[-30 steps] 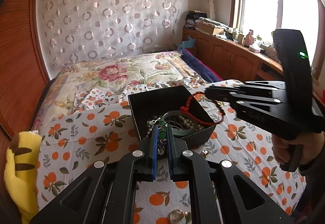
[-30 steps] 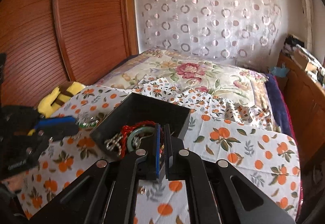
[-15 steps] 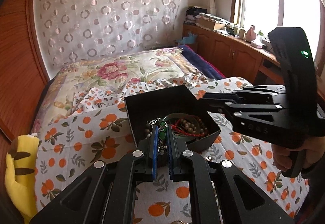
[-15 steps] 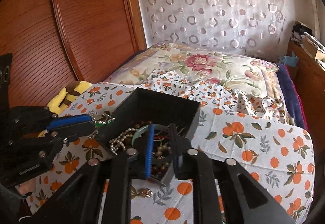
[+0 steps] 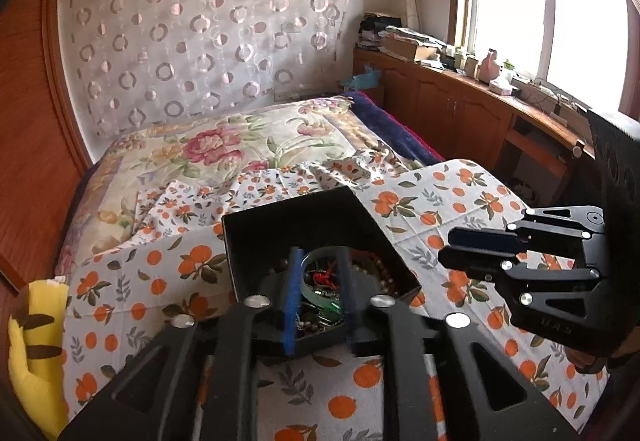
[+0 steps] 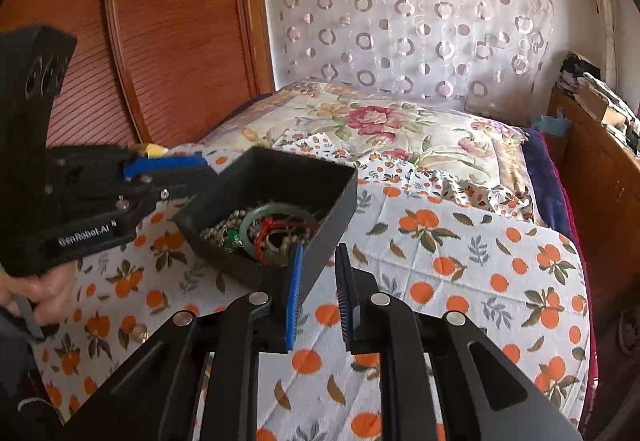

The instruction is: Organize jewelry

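Box (image 5: 304,219) of jewelry (image 6: 264,231) sat on bed (image 6: 460,265); we saw left gripper (image 5: 318,297) released above it, right gripper (image 6: 320,289) released at its wall.

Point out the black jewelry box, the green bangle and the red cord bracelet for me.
black jewelry box (image 6: 340,197): right wrist view, outer right wall.
green bangle (image 6: 256,212): right wrist view, upper rim.
red cord bracelet (image 6: 262,232): right wrist view, left loop.

Matt black box (image 6: 340,197); printed cloth sheet (image 6: 460,261).
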